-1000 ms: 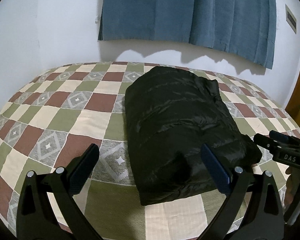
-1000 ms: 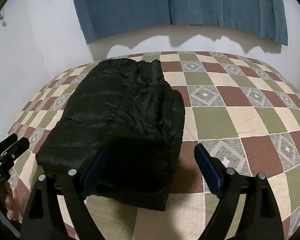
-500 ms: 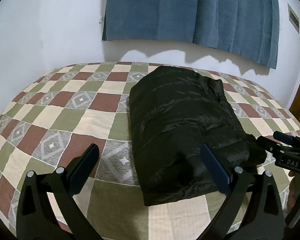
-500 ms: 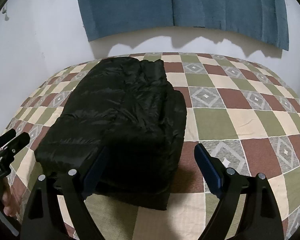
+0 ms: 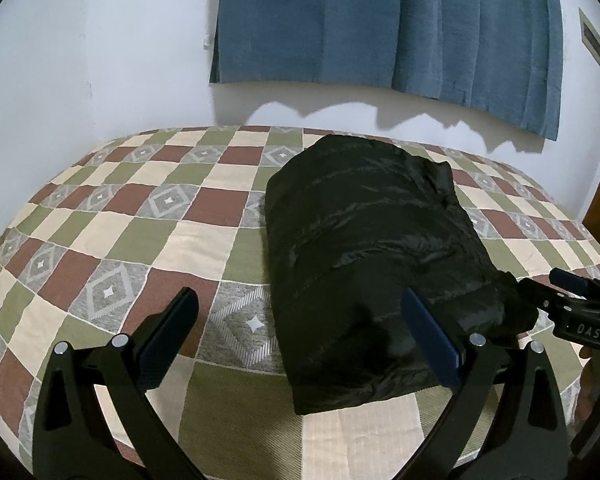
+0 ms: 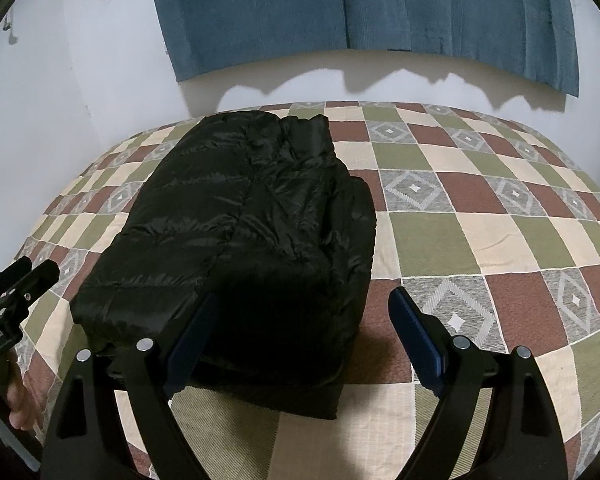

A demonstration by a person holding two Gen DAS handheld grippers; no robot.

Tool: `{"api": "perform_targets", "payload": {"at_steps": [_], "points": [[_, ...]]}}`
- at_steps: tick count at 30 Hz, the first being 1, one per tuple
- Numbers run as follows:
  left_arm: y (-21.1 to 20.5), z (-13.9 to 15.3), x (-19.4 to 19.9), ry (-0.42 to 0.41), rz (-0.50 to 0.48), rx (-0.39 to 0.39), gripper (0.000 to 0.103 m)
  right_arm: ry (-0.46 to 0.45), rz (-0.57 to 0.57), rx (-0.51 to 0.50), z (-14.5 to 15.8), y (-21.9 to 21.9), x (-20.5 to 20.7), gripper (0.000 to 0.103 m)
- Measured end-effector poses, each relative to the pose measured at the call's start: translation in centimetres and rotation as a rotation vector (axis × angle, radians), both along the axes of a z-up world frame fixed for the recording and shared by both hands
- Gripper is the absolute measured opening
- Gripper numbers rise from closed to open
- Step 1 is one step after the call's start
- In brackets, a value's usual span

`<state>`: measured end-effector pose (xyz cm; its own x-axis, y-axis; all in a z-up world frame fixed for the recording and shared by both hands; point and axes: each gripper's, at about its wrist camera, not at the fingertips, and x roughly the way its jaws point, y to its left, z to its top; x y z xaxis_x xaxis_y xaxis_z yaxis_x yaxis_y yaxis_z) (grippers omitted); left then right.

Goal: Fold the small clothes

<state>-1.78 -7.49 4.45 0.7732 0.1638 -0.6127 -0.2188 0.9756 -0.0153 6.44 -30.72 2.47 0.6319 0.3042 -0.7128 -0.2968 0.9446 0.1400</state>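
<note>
- Writing: right gripper (image 5: 572,312) body, seen at the right edge of the left wrist view, carries white letters "DAS".
- Left gripper (image 6: 18,280) body, seen at the left edge of the right wrist view, has a white label along its side; too small and skewed to read.
- No brand or tag readable on the jacket (image 5: 372,248).
- Left gripper (image 5: 300,332) in its own view: fingers spread wide, nothing pinched. Left finger (image 5: 168,332) sits over bare bedspread (image 5: 140,240). Right finger (image 5: 432,340) overlaps the jacket's near edge in the picture; contact cannot be told.
- Right gripper (image 6: 304,336) in its own view: fingers spread wide, nothing pinched. Left finger (image 6: 192,344) overlaps the jacket's (image 6: 240,240) near end; contact cannot be told. Right finger (image 6: 416,340) is over bare bedspread (image 6: 480,220), beside the jacket's right edge.
- Both grippers sit at the jacket's near end, one towards each near corner, and both point down at the bed.
- Jacket: black, quilted, shiny, folded into a thick rectangular bundle. It lies flat on the checkered bedspread with its long side running away from the cameras towards the wall (image 5: 100,60).
- Bedspread squares: cream, olive, maroon, and grey with white diamonds.
- Part of a hand (image 6: 20,400) shows under the left gripper's body at the lower left of the right wrist view.
- Blue curtain (image 5: 380,24) hangs on the wall behind the bed.
</note>
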Motion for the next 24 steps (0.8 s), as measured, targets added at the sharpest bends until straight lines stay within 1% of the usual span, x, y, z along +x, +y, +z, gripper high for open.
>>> {"api": "perform_targets", "payload": {"at_steps": [4,12,19,22,24], "points": [[-0.05,0.03,0.04,-0.005,0.005,0.018,0.1,0.004,0.006,0.003,-0.08,-0.03,0.04,0.086],[-0.11,0.02,-0.08,-0.006,0.004,0.015,0.1,0.01,0.006,0.007,-0.16,0.12,-0.01,0.086],[-0.63,0.15,-0.13,-0.014,-0.005,0.043,0.101,0.016,0.016,0.009,-0.27,0.03,0.19,0.086],[-0.83,0.03,-0.08,0.006,0.01,0.069,0.101,0.016,0.014,0.009,-0.27,0.12,0.12,0.086],[-0.94,-0.03,-0.11,0.008,0.004,0.066,0.101,0.018,0.015,0.009,-0.3,0.2,0.08,0.086]]}}
